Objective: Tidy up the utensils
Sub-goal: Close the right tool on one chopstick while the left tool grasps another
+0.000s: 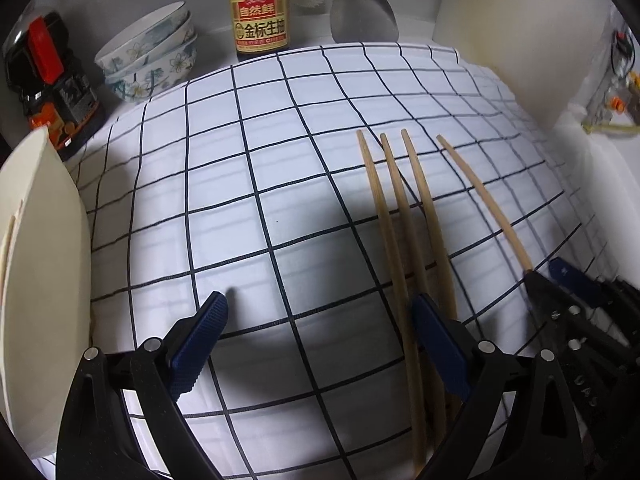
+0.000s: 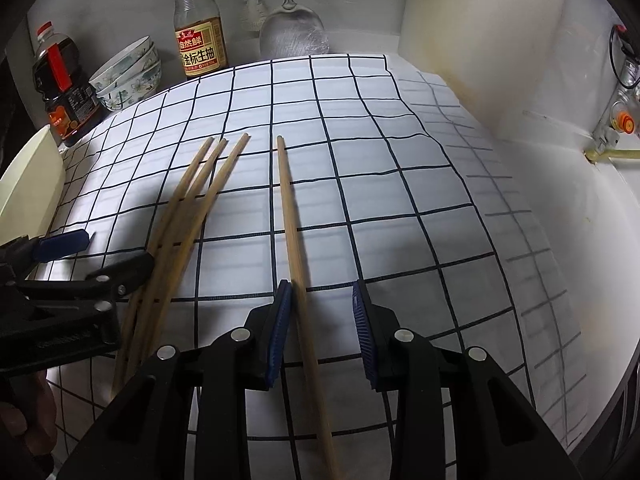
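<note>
Three wooden chopsticks (image 1: 400, 216) lie side by side on the white checked cloth (image 1: 240, 200), and a fourth chopstick (image 1: 484, 200) lies apart to their right. My left gripper (image 1: 320, 320) is open and empty; its right finger touches the three chopsticks. In the right wrist view the three chopsticks (image 2: 192, 208) lie left and the single chopstick (image 2: 294, 232) runs between the open jaws of my right gripper (image 2: 322, 304), close to the left pad. The left gripper (image 2: 80, 264) shows at the left edge there.
At the back stand a soy sauce bottle (image 1: 259, 12), stacked floral bowls (image 1: 150, 56), a dark bottle with a red cap (image 1: 44, 68), a metal spatula (image 1: 362, 12) and a brush. A cream container (image 1: 36, 260) stands at the left. A white wall (image 2: 500, 60) is at the right.
</note>
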Demonstrator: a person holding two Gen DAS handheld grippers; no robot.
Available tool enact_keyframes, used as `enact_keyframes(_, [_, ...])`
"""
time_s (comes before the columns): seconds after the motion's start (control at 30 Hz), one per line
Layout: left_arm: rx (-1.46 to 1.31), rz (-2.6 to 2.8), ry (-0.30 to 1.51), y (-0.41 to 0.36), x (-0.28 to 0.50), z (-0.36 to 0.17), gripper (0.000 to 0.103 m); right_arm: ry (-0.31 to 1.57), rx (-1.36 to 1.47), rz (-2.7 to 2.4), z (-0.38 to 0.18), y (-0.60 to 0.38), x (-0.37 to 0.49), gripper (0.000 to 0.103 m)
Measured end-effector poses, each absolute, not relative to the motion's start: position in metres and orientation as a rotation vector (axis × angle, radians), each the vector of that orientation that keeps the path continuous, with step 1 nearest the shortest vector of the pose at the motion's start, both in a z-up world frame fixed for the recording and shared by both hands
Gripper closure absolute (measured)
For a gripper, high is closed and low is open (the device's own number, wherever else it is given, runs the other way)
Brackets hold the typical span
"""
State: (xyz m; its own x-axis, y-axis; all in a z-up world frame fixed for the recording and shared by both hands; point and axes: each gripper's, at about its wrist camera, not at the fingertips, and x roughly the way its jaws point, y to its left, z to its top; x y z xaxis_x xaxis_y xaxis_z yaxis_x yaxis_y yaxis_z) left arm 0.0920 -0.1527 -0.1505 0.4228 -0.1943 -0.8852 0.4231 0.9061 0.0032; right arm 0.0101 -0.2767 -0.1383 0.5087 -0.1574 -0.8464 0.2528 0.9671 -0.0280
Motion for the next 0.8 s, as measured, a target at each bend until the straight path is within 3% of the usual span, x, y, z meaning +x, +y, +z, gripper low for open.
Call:
enact_keyframes(0.2, [0.223,-0.380,1.053,-0.153,0.092,-0.151,0.011,0.995,0.063,-0.234,-0.139,-0.273,0.016,0.072])
enact_keyframes(0.3, [0.220,-0.385,1.040,-0.155,0.089,-0.148,0.025,0.994,0.055,-0.223,-0.139,-0.273,0.019,0.072])
enact_keyframes(0.43, [0.210,-0.387,1.027,-0.157,0.086,-0.143,0.061,0.999,0.059,-0.199,-0.139,-0.274,0.021,0.074])
enact_keyframes(0.47, [0.205,-0.387,1.024,-0.157,0.085,-0.142,0.074,0.999,0.057,-0.193,-0.139,-0.274,0.021,0.079])
enact_keyframes(0.57, [0.188,-0.387,1.029,-0.154,0.083,-0.141,0.096,1.005,0.042,-0.184,-0.138,-0.271,0.021,0.095])
enact_keyframes(0.8, [0.136,-0.382,1.082,-0.147,0.079,-0.139,0.096,1.028,0.123,-0.140,-0.134,-0.281,0.016,0.097])
